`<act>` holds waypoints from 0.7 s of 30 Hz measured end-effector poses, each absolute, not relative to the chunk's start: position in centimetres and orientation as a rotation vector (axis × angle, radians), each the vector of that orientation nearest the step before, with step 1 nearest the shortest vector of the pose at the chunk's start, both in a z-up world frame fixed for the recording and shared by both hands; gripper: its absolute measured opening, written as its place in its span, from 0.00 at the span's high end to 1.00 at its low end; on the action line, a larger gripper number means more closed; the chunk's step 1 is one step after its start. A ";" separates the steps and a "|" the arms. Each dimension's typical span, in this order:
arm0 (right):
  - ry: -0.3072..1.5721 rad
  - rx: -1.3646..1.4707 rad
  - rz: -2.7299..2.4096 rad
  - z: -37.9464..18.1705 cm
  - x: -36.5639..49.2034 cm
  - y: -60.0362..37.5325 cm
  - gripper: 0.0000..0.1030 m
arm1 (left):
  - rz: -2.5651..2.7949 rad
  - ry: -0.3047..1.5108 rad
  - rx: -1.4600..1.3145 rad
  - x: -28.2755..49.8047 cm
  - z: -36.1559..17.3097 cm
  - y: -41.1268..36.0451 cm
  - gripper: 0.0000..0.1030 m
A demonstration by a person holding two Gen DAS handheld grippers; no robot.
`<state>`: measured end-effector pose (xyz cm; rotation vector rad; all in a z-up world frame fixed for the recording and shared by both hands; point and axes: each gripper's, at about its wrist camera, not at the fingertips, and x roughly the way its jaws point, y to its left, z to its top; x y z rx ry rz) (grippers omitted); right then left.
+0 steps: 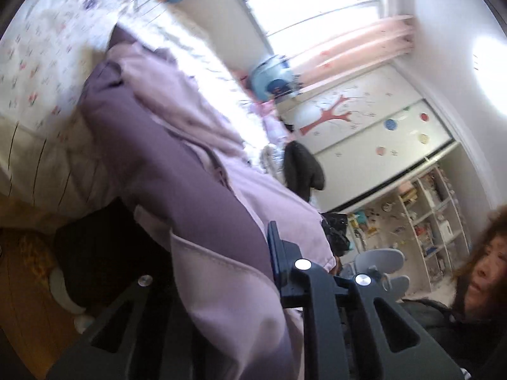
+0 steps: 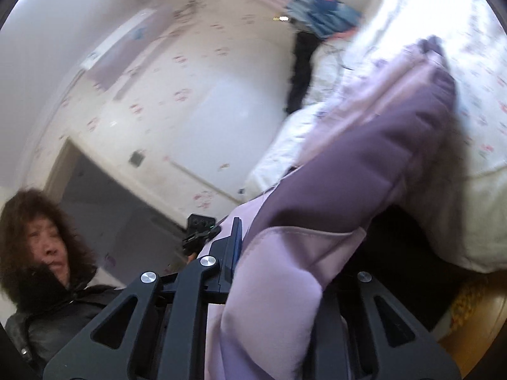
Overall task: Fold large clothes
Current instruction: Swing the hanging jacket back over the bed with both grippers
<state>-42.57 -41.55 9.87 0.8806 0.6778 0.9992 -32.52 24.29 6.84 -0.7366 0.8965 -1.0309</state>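
No writing can be read. The left gripper and right gripper each pinch the purple coat, which hangs off the bed's near edge. Floor lies open below.

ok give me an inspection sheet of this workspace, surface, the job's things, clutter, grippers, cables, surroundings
Surface: bed with floral sheet, rumpled.
Job's things: purple garment, padded, pale lilac lining showing, stretched from the bed toward both cameras.
Clutter: dark clothing and blue fabric pile on the bed.
Grippers: left hand-held gripper shut on the garment; right hand-held gripper shut on the garment.
Cables: nothing seen.
Surroundings: window, pink curtain, decorated wardrobe, shelves.
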 end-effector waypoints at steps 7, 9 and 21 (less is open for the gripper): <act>0.892 0.956 0.949 4.5 -46.3 -44.3 0.66 | -1.012 1.167 -0.669 -33.7 -0.1 26.1 0.77; 0.985 1.008 0.903 1.2 -48.3 -44.9 0.52 | -1.005 1.230 -0.709 -34.4 -3.2 26.6 0.69; 1.062 1.006 0.965 -1.1 -49.9 -42.7 0.39 | -1.014 1.189 -0.779 -35.5 -4.7 26.2 0.59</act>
